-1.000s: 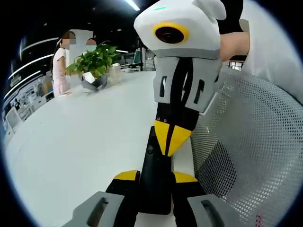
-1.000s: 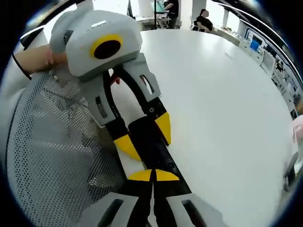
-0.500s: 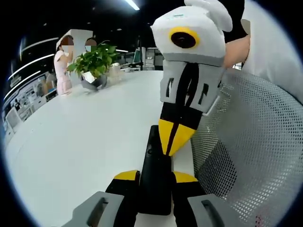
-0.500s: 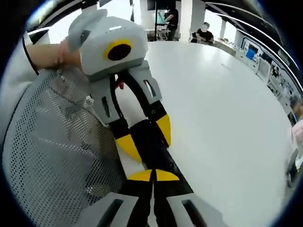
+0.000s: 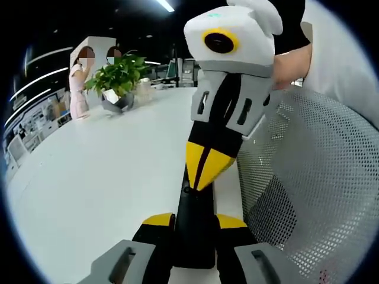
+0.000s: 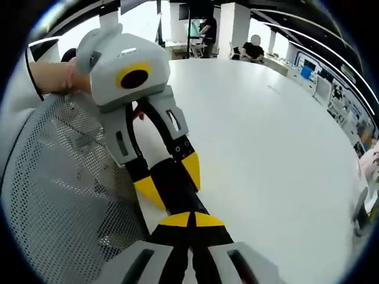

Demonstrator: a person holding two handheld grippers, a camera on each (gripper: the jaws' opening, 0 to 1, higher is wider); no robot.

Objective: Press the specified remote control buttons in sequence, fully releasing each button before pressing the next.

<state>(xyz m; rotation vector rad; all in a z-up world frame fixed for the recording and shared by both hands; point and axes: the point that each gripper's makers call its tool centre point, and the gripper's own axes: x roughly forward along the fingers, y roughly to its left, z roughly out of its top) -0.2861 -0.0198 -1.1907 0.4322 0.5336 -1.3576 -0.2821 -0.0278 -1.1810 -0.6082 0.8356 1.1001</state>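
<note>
White and glossy, the round table carries a slim black remote control along its near edge, beside a grey mesh chair back. My left gripper is clamped on the remote's end. My right gripper, tips pressed together, bears down on its matte face. I judge a press underway; next I lift fully clear.

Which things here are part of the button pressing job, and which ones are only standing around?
Part of the job:
- black remote control, clamped between the left gripper jaws
- right gripper, jaws closed, tips down on the remote

Only standing around:
- potted plant at the table's far side
- white table
- mesh chair back
- people in the background
</note>
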